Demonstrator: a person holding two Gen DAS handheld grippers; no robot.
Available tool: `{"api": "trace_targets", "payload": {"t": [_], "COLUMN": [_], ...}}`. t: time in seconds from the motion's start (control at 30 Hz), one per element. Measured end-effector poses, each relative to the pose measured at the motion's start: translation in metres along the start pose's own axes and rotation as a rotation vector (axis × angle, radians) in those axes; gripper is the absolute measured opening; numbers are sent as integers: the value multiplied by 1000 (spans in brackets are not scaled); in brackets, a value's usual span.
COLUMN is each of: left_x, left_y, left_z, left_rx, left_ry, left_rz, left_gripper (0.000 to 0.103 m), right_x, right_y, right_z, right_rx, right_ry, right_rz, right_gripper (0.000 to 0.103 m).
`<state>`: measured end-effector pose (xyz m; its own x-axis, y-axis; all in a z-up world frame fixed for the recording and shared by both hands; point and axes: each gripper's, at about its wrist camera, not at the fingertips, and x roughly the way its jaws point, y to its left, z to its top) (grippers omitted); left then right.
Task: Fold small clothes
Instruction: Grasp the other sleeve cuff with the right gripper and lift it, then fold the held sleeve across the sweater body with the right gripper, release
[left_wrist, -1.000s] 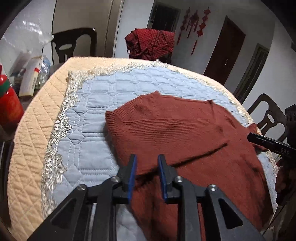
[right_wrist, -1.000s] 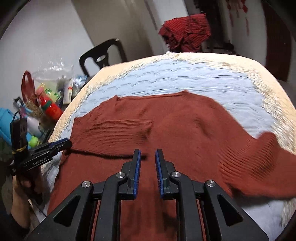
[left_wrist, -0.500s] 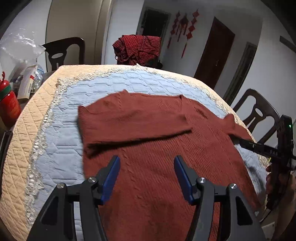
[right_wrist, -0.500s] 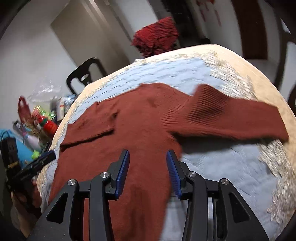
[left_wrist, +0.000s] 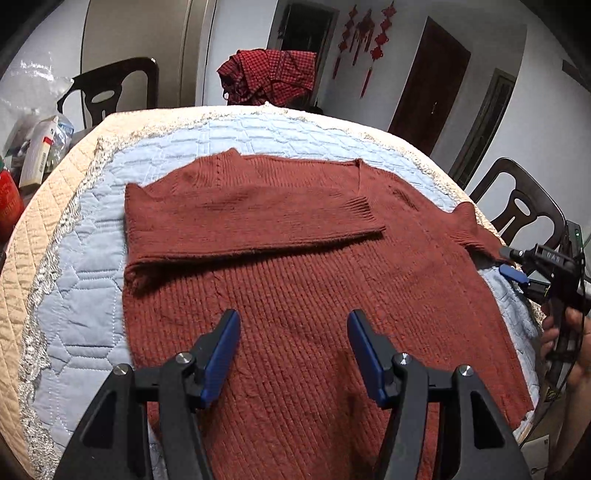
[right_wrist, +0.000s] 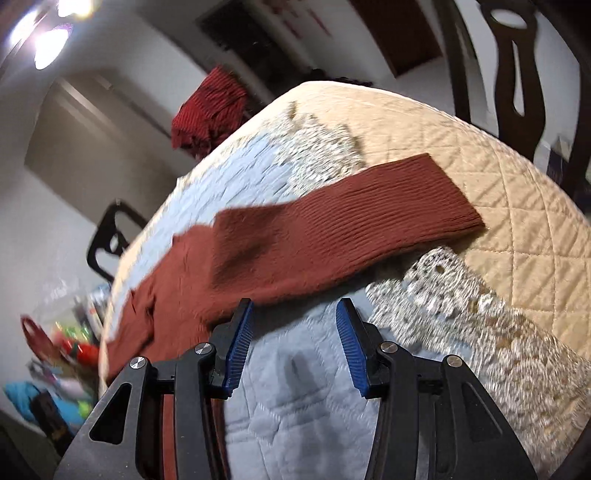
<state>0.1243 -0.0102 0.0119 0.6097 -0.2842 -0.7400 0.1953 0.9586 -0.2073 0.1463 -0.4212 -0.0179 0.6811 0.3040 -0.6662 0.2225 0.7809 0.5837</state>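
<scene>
Currently the rust-red sweater (left_wrist: 306, 266) is lying flat on the quilted table cover (left_wrist: 74, 295), one sleeve folded across its chest, its hem getting cut off below the left gripper (left_wrist: 293, 354), which is hovering with jaws apart and empty. Blur is smearing the right wrist view, where the right gripper (right_wrist: 293, 347) is opening over bare quilt beside the outstretched sleeve (right_wrist: 351, 229), gripping nothing
</scene>
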Motion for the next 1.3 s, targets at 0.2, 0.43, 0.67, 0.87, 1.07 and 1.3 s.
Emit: {"api": "trace_targets", "payload": {"t": [0.2, 0.43, 0.67, 0.87, 1.07, 1.3], "left_x": [5, 6, 7, 6, 6, 0], "left_y": [3, 2, 3, 4, 6, 6], "left_z": [-4, -5, -5, -5, -5, -2], "left_rx": [-13, -3, -10, -16, -21, -27], "left_ry": [2, -2, -7, -11, -13, -2], "left_rz": [-2, 0, -8, -15, -20, -32], "left_gripper": [66, 68, 69, 69, 69, 69], "right_x": [1, -3, -19, -20, 22, 107], "right_y": [-13, -16, 5, 85, 185, 223], "right_z": [16, 29, 45, 47, 7, -70], "right_rx": [91, 96, 18, -188, -452, -667], "right_ry": [-67, -127, -190, -193, -41, 313], "right_rz": [-16, -49, -42, 81, 233, 230], "right_gripper": [47, 27, 11, 10, 10, 18]}}
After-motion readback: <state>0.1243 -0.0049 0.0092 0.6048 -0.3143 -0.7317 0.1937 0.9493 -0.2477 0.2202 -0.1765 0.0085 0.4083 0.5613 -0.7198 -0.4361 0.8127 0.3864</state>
